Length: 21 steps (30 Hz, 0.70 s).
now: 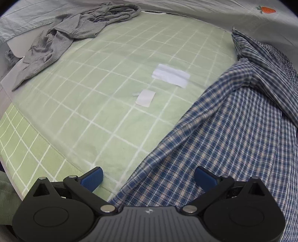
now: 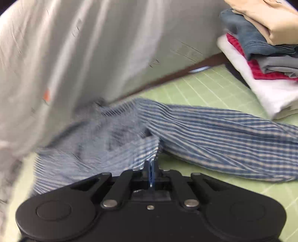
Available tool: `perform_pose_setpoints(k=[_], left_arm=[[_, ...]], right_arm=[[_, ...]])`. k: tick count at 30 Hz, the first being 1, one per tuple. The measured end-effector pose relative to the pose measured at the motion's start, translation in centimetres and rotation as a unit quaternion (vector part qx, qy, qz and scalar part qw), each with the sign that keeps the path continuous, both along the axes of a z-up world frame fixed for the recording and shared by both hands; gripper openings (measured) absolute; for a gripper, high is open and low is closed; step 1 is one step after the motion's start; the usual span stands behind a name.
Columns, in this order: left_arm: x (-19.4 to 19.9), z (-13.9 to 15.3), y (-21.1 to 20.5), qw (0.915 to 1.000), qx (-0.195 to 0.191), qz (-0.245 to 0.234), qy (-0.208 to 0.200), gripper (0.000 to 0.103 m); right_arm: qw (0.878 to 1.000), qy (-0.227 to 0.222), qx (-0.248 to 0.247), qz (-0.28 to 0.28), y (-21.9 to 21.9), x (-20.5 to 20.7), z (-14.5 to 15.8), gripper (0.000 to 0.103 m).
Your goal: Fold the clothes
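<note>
- Two tongs are in play, one per hand.
- Left tongs (image 1: 148, 178) stand wide apart, with blue pads (image 1: 93, 177) showing on both fingers; nothing sits between them. One finger hangs over the green checked sheet (image 1: 104, 115), the other over the plaid shirt (image 1: 232, 139); whether either touches the cloth cannot be told.
- Right tongs (image 2: 151, 174) are pressed together on a bunched edge of the plaid shirt (image 2: 214, 141), a thin fold of fabric pinched between the fingers.
- One plaid shirt, blue and white with tan, lies spread over the green checked sheet, its sleeve stretching off to the right in the right wrist view, which is motion-blurred on its left half.
- One grey garment (image 1: 61, 42) lies crumpled at the far left corner of the sheet, well apart from the shirt.
- Two white patches (image 1: 170, 74) lie on the sheet near its middle, close to each other, beside the shirt's edge.
- One stack of folded clothes (image 2: 260, 61) sits at the far right of the sheet: at least five layers, tan on top, then blue, grey, red and white.
- One pale grey cloth (image 1: 214, 16) with a small carrot motif (image 1: 265, 9) rises behind the sheet.
</note>
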<state>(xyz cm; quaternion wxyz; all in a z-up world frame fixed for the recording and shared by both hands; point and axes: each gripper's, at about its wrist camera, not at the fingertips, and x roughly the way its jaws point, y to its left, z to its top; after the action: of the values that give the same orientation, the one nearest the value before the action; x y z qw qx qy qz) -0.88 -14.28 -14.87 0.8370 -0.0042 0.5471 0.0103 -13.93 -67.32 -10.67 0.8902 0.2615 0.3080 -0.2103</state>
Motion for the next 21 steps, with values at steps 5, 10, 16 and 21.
perform_pose_setpoints(k=[5, 10, 16, 21], left_arm=[[-0.4, 0.0, 0.0, 0.9999, 0.001, 0.001, -0.011, 0.103], [-0.6, 0.0, 0.2, 0.9989, -0.001, -0.036, -0.029, 0.103], [-0.4, 0.4, 1.7, 0.9946, -0.018, -0.096, -0.035, 0.103], [0.8, 2.1, 5.3, 0.9855, -0.042, -0.163, -0.02, 0.103]], right_arm=[[0.999, 0.041, -0.036, 0.003, 2.0, 0.2, -1.0, 0.025], [0.998, 0.011, -0.053, 0.024, 6.4, 0.1, -0.3, 0.086], [0.996, 0.008, -0.088, 0.027, 16.5, 0.7, 1.0, 0.103], [0.996, 0.028, -0.082, 0.005, 26.1, 1.5, 0.9, 0.103]])
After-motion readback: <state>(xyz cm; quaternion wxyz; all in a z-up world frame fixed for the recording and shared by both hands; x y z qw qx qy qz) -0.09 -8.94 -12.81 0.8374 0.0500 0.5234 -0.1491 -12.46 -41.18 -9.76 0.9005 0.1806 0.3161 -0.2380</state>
